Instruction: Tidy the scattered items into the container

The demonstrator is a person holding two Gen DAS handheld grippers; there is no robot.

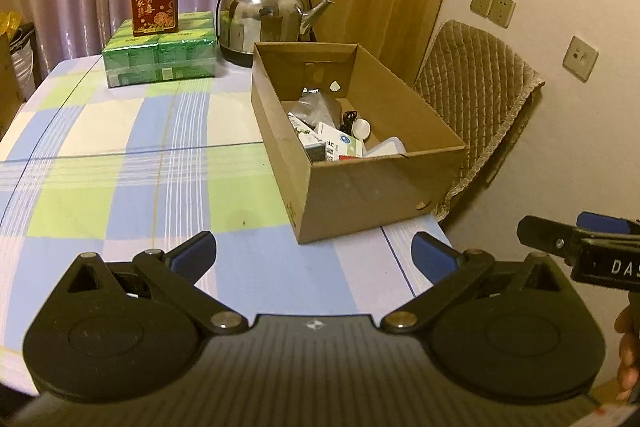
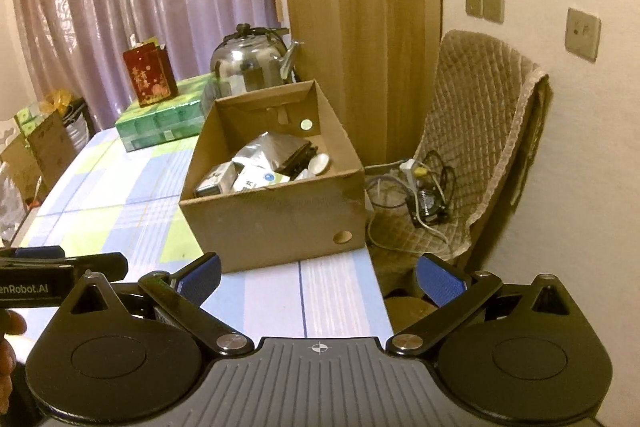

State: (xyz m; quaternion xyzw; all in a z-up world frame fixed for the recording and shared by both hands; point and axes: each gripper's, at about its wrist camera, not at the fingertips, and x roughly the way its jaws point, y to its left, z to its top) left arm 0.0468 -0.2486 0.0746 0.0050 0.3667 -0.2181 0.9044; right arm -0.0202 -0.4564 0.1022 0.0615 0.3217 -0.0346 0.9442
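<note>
A: Nearest the lens, what do you see?

B: The left gripper (image 1: 314, 253), its fingers (image 1: 196, 253) spread as wide as they go, nothing between them, over the near edge of the checked bench (image 1: 120, 167). The right gripper (image 2: 318, 277) looks the same from its own camera: fingers (image 2: 440, 285) wide apart and empty.

A: And the box?

B: The cardboard box (image 1: 360, 187) sits at the bench's right edge, ahead of both grippers and apart from them. Inside are a silver foil pouch (image 2: 272, 149), a couple of small cartons (image 2: 260, 179), a white round lid or cap (image 2: 320, 163) and something dark with a cord (image 1: 349, 119).

A: Anything loose left on the cloth?

B: None that I can make out. The open stretch of bench in front of and left of the box is bare. At the far end stand a kettle (image 1: 262, 15), a green wrapped pack (image 1: 160, 55) and a red carton (image 1: 154, 3) on top of it, but they look arranged rather than scattered.

A: So nearly finished?

B: I'd judge the sorting done or all but done. If the far things count as clutter, they remain; the part of the bench nearer than the grippers is hidden, so I can't rule out a stray there.
</note>
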